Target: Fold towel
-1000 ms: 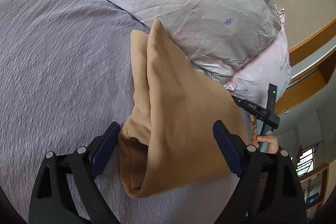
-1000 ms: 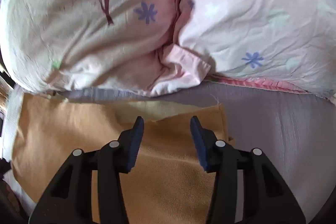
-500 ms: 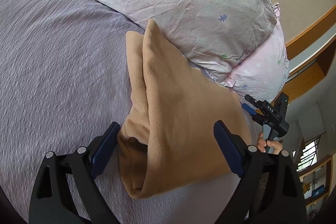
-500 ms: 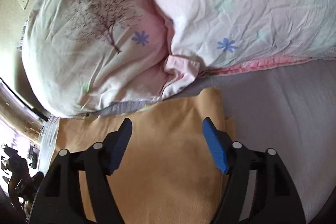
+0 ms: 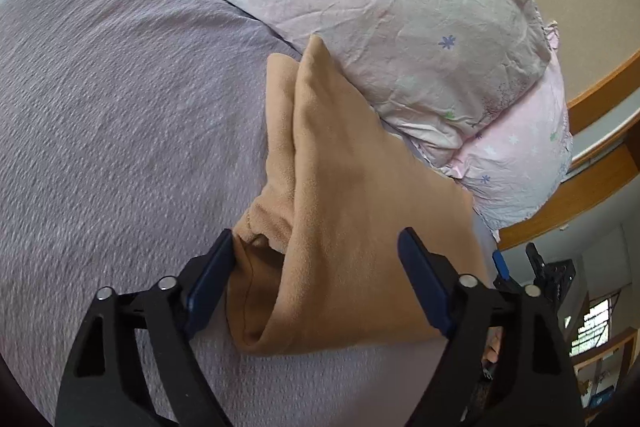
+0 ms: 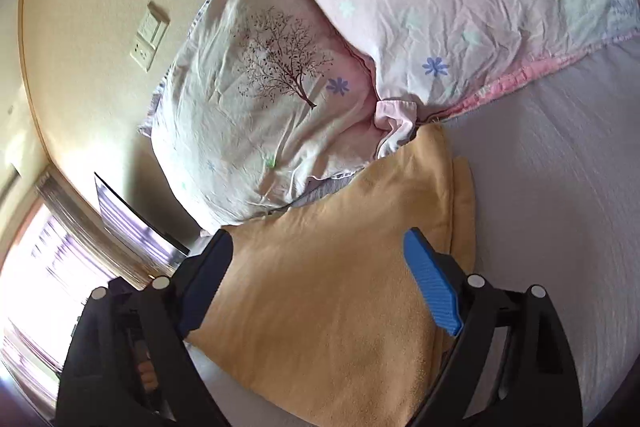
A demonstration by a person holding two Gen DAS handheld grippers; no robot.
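A tan towel (image 5: 344, 195) lies folded in layers on the purple bedspread (image 5: 120, 115), its far tip against the pillows. My left gripper (image 5: 316, 267) hangs open over the towel's near folded end, with its left pad beside the loose edge. In the right wrist view the same towel (image 6: 340, 279) fills the space below my right gripper (image 6: 320, 267), which is open and holds nothing. The other gripper's black body (image 5: 548, 275) shows at the right edge of the left wrist view.
Two pale pink floral pillows (image 5: 392, 15) (image 6: 280, 99) lie against the wall beyond the towel. A wall socket plate (image 6: 149, 35) and a bright window (image 6: 36, 267) sit to the left. Wooden trim (image 5: 600, 91) runs at the right.
My right gripper has opened wider and pulled back and up from the towel, turning left toward the wall. The left gripper has shifted slightly, and its left pad now meets the towel's edge.
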